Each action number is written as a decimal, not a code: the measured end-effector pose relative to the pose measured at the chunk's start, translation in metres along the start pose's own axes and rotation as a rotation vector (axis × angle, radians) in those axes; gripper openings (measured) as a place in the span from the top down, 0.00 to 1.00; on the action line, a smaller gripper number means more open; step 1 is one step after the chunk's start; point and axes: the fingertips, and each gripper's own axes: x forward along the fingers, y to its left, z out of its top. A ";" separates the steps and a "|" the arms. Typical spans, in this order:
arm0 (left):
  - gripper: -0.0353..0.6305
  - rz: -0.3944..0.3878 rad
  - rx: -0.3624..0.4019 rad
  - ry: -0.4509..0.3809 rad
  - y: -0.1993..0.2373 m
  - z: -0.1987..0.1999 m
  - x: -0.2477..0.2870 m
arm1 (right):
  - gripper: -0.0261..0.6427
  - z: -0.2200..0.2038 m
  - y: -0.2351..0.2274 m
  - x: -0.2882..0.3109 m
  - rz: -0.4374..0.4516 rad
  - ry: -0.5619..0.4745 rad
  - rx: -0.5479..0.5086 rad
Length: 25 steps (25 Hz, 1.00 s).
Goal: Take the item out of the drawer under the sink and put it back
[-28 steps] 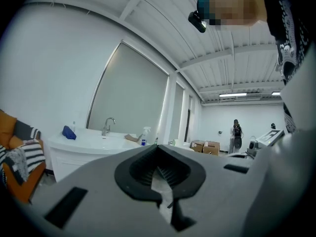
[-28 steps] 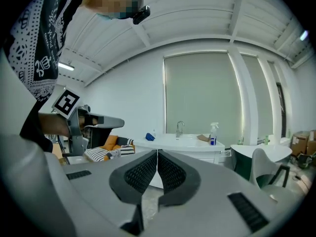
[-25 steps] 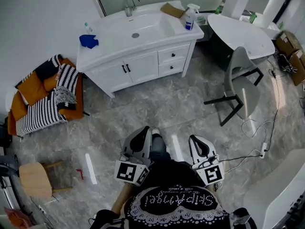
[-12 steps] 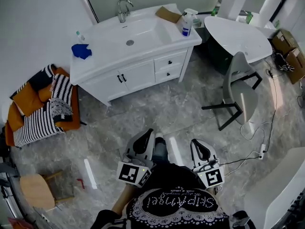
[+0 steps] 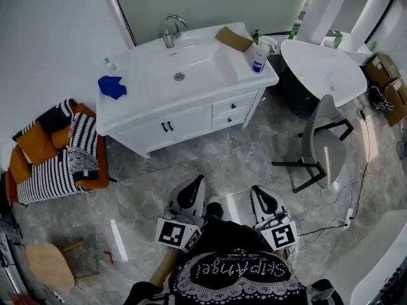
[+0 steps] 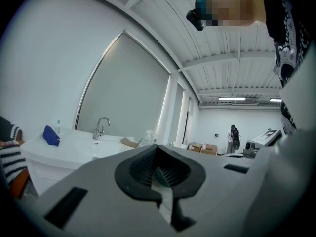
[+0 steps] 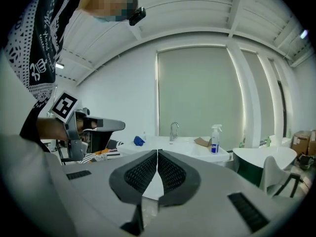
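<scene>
The white sink cabinet (image 5: 191,84) stands ahead against the wall. Its two small drawers (image 5: 233,108) with black knobs sit under the basin's right side, both closed, beside two closed doors (image 5: 166,126). No item from the drawers shows. My left gripper (image 5: 194,183) and right gripper (image 5: 259,192) are held side by side low in the head view, over the floor and well short of the cabinet. The left gripper (image 6: 157,146) is shut and empty. The right gripper (image 7: 157,152) is also shut, with nothing between its pads.
On the countertop are a faucet (image 5: 169,29), a blue cloth (image 5: 112,86), a spray bottle (image 5: 259,54) and a brown cardboard piece (image 5: 233,39). A grey chair (image 5: 325,146) and white round table (image 5: 321,62) stand right. A cushioned sofa (image 5: 57,154) and wooden stool (image 5: 46,265) stand left. Cables (image 5: 346,199) lie right.
The sink cabinet has grown larger and lower in the head view as both grippers moved toward it together. Their jaws have stayed shut.
</scene>
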 end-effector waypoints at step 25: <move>0.94 0.007 -0.043 0.076 0.035 -0.017 0.048 | 0.93 -0.013 -0.034 0.054 -0.015 0.048 0.040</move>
